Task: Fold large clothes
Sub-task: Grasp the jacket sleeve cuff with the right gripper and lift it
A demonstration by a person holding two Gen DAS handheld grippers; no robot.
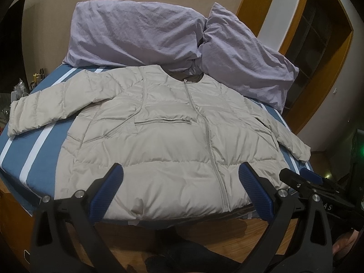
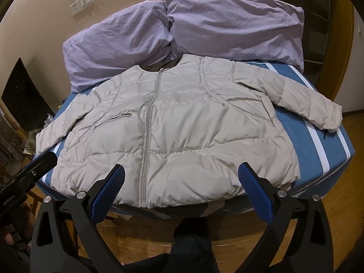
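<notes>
A beige puffer jacket (image 1: 159,136) lies flat and zipped on the blue striped bed (image 1: 34,150), front up, collar toward the pillows, both sleeves spread out. It also shows in the right wrist view (image 2: 182,136). My left gripper (image 1: 180,170) is open and empty, held above the jacket's hem near the bed's front edge. My right gripper (image 2: 182,170) is open and empty, also just above the hem. The right gripper shows at the right of the left wrist view (image 1: 302,177). The left gripper's black body shows at the left of the right wrist view.
Two lilac pillows (image 1: 136,34) (image 1: 245,63) lean against the wall at the head of the bed. A wooden floor (image 2: 147,234) lies below the bed's front edge. A wooden door frame (image 1: 257,2) stands at the back right. A cluttered side table (image 1: 20,88) is at the left.
</notes>
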